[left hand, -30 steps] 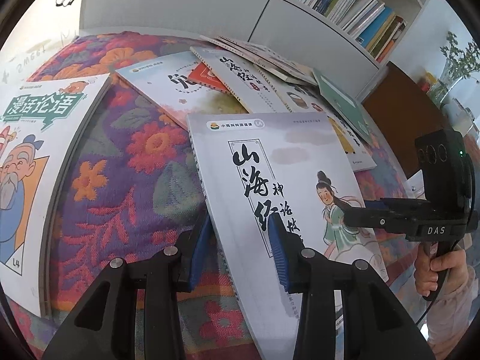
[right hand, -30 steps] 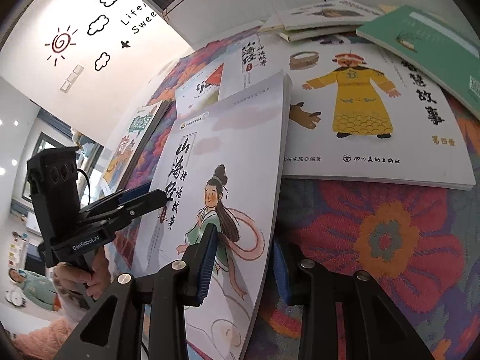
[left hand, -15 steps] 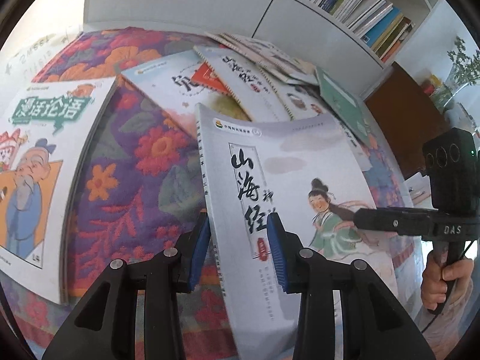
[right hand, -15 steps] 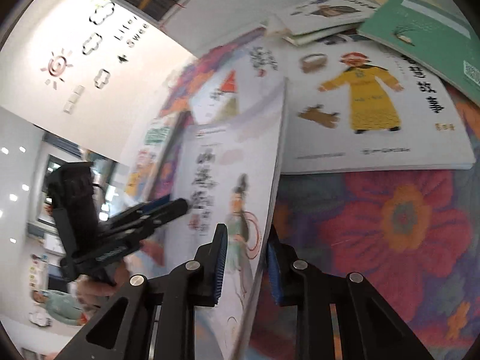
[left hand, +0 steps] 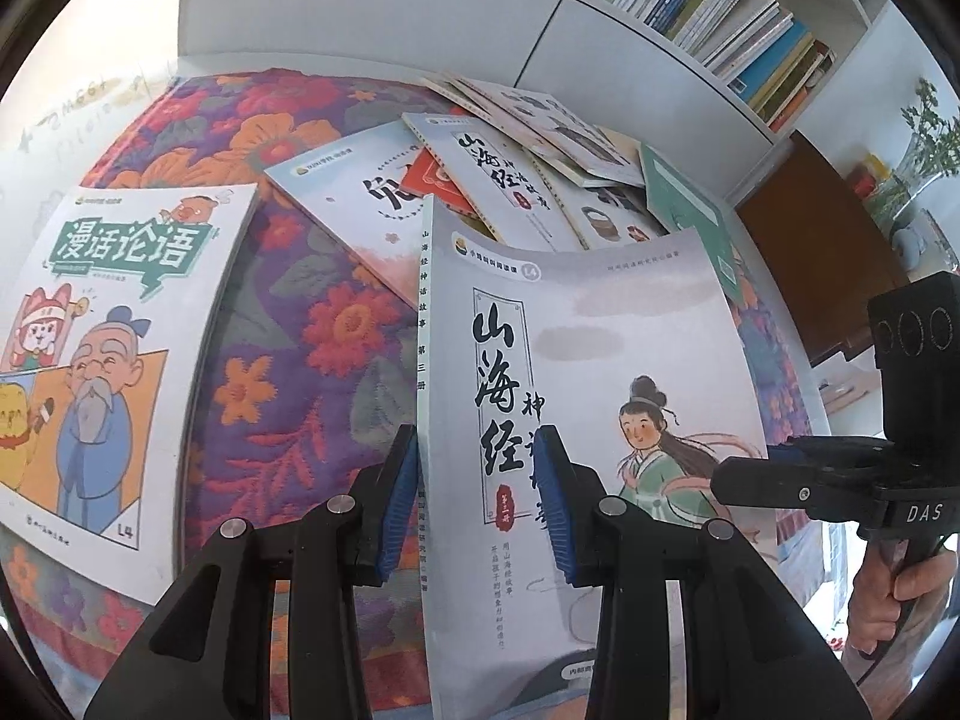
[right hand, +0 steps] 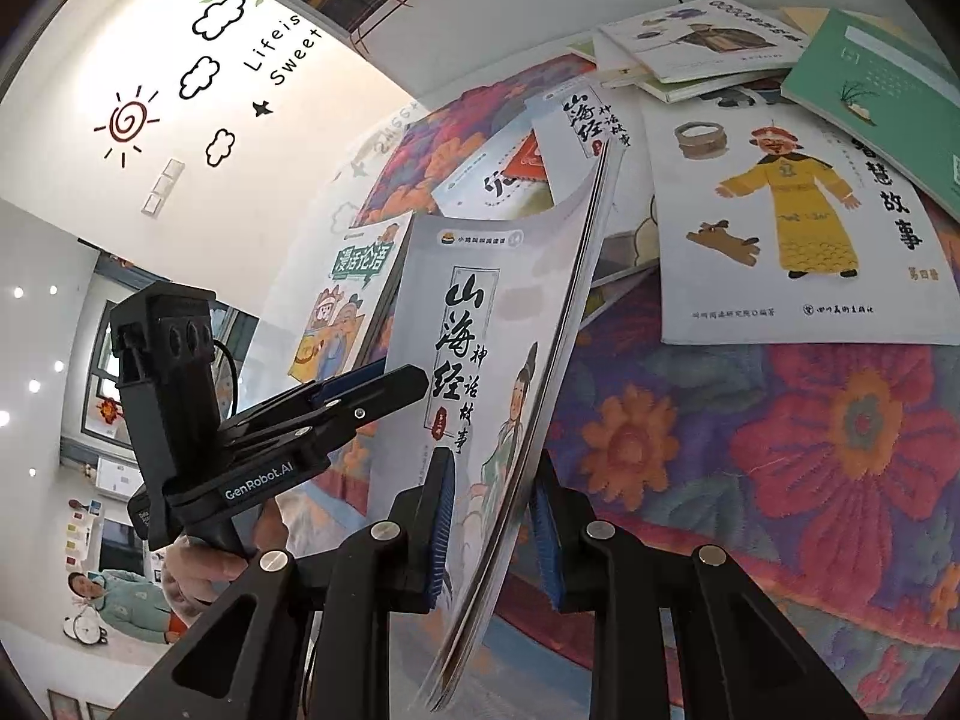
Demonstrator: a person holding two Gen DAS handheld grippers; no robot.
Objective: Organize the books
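A grey-white book (left hand: 600,330) with a girl in green on its cover hangs tilted above the flowered cloth (left hand: 300,330). My left gripper (left hand: 483,498) is shut on the book's lower spine edge, one pad behind the spine and one on the cover. My right gripper (right hand: 495,528) is shut on the same book (right hand: 480,312) at its page edge, which stands nearly upright between the blue pads. Each gripper shows in the other's view: the right gripper (left hand: 780,474) at the book's right side, the left gripper (right hand: 372,390) at its left.
A comic book (left hand: 120,312) lies flat at the left. Several books (left hand: 510,180) are piled at the back, among them a yellow-robed figure book (right hand: 798,228) and a green book (right hand: 888,96). A filled bookshelf (left hand: 720,18) runs behind. A brown cabinet (left hand: 822,252) stands at the right.
The book has come up off the cloth and tilted more upright, with both grippers rising. The right jaws have narrowed onto its page edge.
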